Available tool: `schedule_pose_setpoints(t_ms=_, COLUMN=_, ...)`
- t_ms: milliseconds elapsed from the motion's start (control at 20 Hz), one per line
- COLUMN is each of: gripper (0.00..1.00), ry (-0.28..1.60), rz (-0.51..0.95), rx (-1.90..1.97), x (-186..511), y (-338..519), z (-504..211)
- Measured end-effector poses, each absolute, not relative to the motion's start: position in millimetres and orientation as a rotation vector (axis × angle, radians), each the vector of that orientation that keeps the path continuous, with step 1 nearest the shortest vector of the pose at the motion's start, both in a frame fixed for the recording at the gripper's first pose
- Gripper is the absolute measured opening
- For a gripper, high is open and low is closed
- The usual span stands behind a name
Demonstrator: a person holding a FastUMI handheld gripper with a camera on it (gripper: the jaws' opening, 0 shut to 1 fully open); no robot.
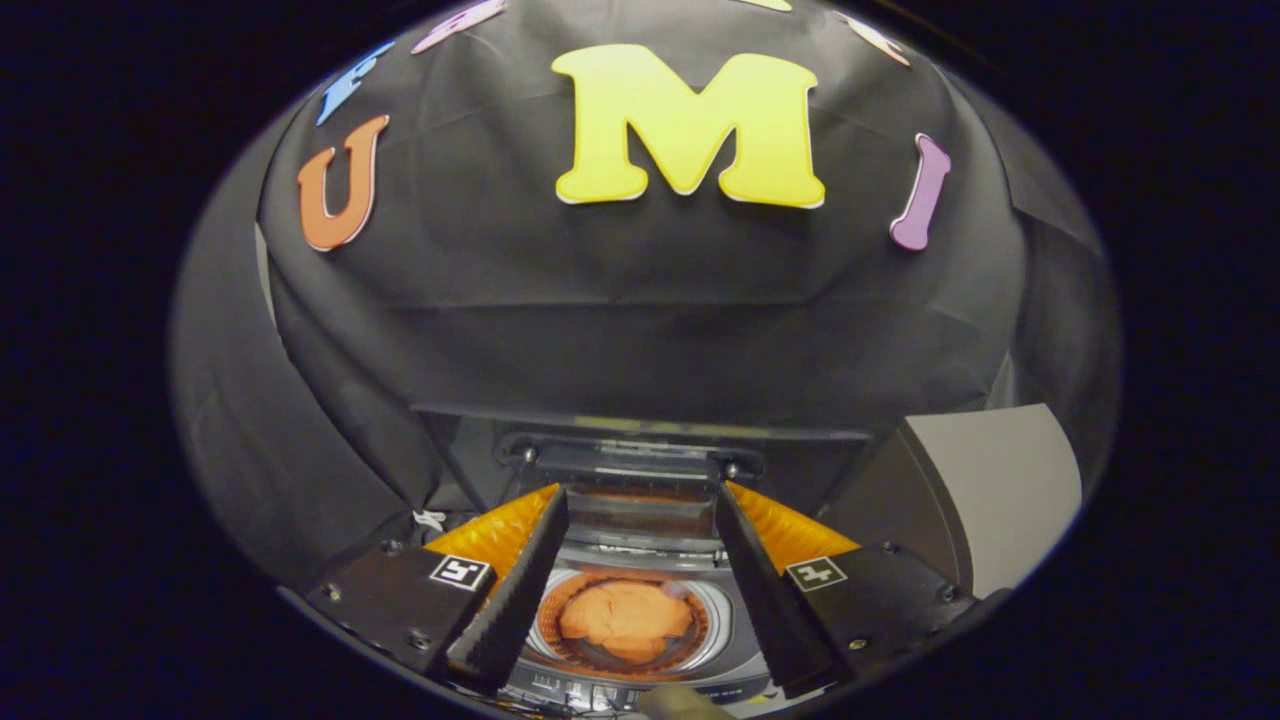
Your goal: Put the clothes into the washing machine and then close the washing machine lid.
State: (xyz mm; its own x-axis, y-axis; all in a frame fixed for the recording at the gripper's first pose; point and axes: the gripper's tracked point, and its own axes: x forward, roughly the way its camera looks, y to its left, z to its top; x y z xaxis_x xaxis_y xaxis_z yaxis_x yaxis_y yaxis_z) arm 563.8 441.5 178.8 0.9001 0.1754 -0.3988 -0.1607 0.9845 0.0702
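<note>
1. Your tool (pixel 640 600) stood open, its two black fingers (pixel 515 590) spread wide with nothing between the pads; the orange backing showed behind each finger.

2. The washing machine (pixel 735 640) lay below and just ahead of the fingers, a small top-loader seen from above. Its round drum opening sat in the gap between the two fingers.

3. The orange clothes (pixel 625 615) rested inside the drum as one crumpled bundle, apparently well within the rim. By this view, the loading step looked complete.

4. The lid (pixel 640 465) stood raised at the back of the machine, beyond the fingertips, with two hinge points at its upper corners. It looked like a dark, partly see-through panel; its exact tilt could not be judged.

5. Handling, clothes: soft, light and limp. You would have pinched a raised fold, not a flat area, had any cloth needed tucking in.

6. Handling, lid: stiff, light, probably smooth and slippery plastic, swinging on its hinges. The free edge farthest from the hinges gave the best leverage; a push or a light pinch there seemed suitable.

7. Risk: a hinged lid could drop freely once past upright, so you would have lowered it under control.

8. A grey panel (pixel 1000 480) stood to the right of the machine.
</note>
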Motion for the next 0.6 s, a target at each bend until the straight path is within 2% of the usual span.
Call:
schedule_pose_setpoints(t_ms=300, gripper=0.93, ry=0.405, rz=0.168, rx=0.070, x=596, y=451, z=208)
schedule_pose_setpoints(t_ms=600, gripper=0.93, ry=0.436, rz=0.138, rx=0.057, x=631, y=462, z=204)
